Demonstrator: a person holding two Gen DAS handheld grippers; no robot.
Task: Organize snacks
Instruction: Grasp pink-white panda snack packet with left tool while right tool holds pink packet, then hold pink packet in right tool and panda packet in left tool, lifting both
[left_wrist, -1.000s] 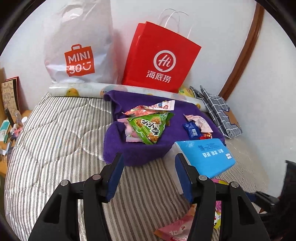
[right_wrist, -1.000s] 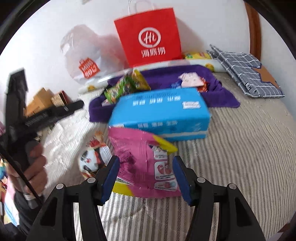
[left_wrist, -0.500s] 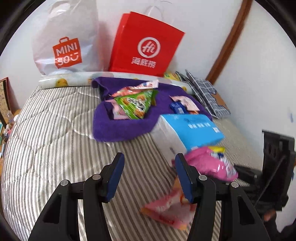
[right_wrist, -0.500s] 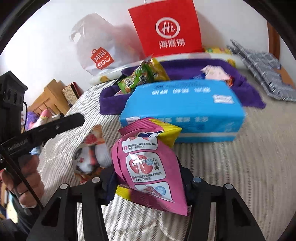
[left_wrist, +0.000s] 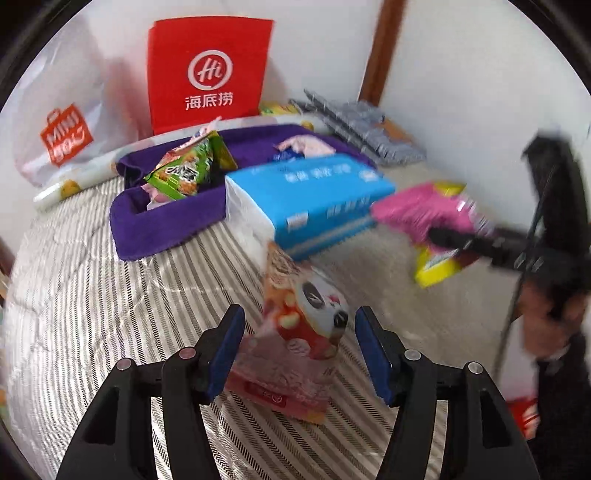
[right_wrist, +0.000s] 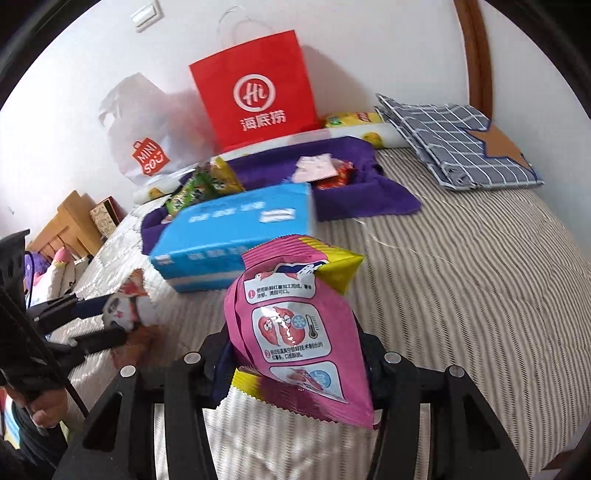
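Tissue pack (left_wrist: 310, 199) at bed's (left_wrist: 92, 314) centre; towel tray (left_wrist: 166, 221) at ten o'clock, touching, snack packets (left_wrist: 184, 170) inside. Paper bag (left_wrist: 208, 70) at twelve, behind tray, against wall; plastic bag (left_wrist: 62, 122) at its nine. Folded cloth (right_wrist: 454, 144) at two. Panda packet (left_wrist: 306, 325) at six, between left gripper (left_wrist: 299, 350) jaws, now opening.

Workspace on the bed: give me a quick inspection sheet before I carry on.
Surface: striped quilted mattress, mostly bare on its right side.
Job's things: pink and yellow foil snack bag; red panda-print snack pouch; green snack bag and small packets in the purple fabric tray.
Clutter: blue tissue pack, red paper shopping bag, white plastic bag, folded grey checked cloth.
Grippers: right hand-held gripper shut on the pink bag; left hand-held gripper opening, panda pouch between its jaws, untouched.
Cables: black cord along the right gripper.
Surroundings: white wall, wooden furniture at left.
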